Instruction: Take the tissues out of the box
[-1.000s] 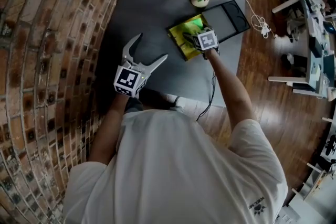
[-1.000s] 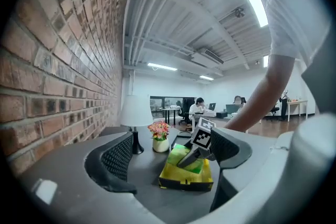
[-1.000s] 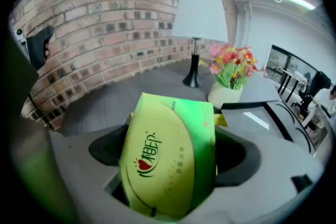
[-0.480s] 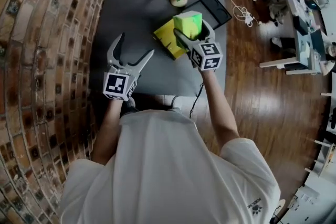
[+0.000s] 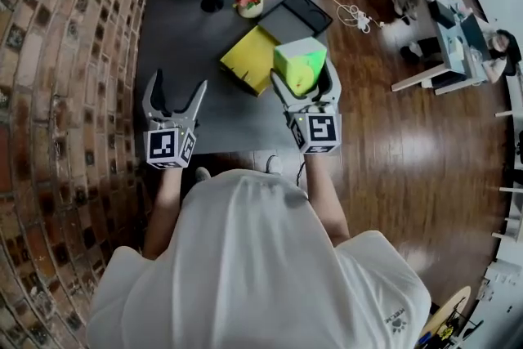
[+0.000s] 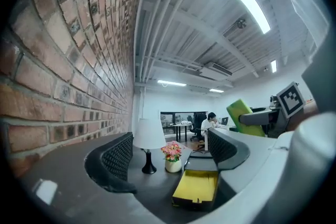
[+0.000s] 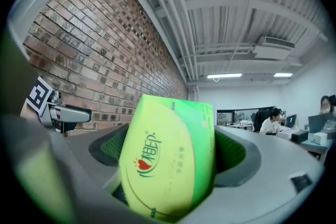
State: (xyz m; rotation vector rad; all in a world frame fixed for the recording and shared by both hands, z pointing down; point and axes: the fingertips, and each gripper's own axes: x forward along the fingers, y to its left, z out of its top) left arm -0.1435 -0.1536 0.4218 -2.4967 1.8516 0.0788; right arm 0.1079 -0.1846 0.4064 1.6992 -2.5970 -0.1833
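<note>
While I hold tissue pack [image 5: 300, 64] up above table [image 5: 172, 29], head view shows right tongs [image 5: 304, 78] clamped on its two sides, with yellow box [image 5: 249, 59] lying open on table behind. Left tongs [image 5: 177, 86] have jaws apart, just closing a little, nothing between them.

Left gripper view: same gap, only box ahead.

Right gripper view: pack fills jaws, tilted. Looks light, soft, slick film wrap — I judge mid-side hold with gentle squeeze best.
</note>
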